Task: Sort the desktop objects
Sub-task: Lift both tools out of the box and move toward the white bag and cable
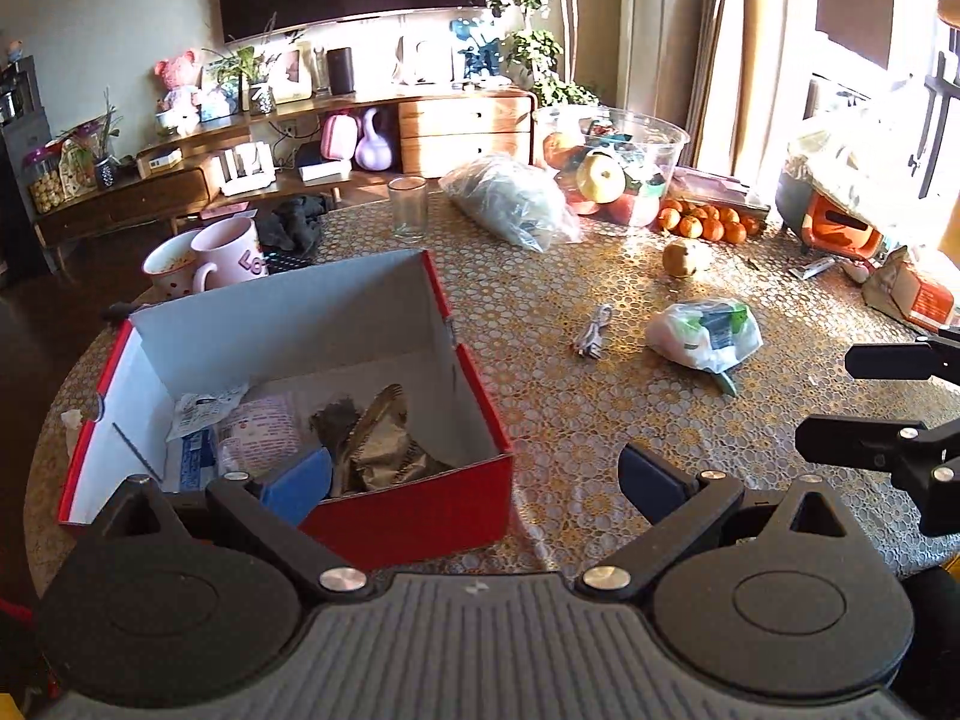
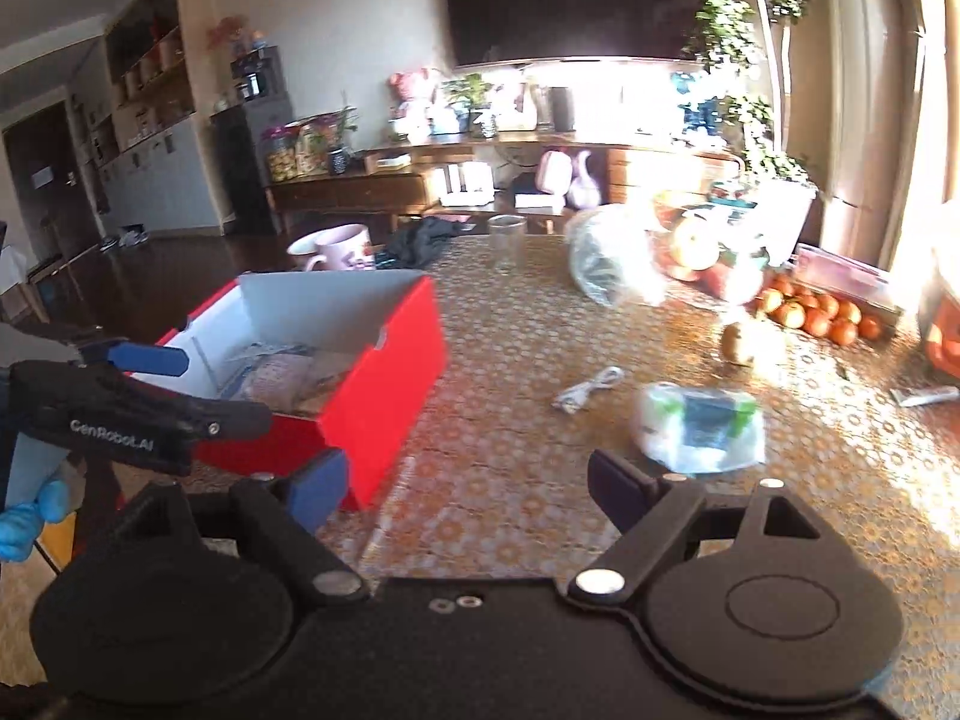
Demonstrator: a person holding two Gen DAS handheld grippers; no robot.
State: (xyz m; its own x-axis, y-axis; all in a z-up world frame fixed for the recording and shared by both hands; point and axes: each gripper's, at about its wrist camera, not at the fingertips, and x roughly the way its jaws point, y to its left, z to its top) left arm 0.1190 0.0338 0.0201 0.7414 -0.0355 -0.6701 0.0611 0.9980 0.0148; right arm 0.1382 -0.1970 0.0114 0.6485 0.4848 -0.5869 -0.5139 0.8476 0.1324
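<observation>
Both claws gape empty beside the red box (image 1: 414, 510).

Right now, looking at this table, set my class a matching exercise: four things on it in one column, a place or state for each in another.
Things:
1. red box
2. white cable
3. drinking glass
4. mandarins

Descriptions:
A. piled beside the clear fruit bowl
B. upright and empty
C. open, packets inside
D. coiled loosely on the tablecloth, near a plastic bag

Pairs: 1-C, 2-D, 3-B, 4-A
</observation>
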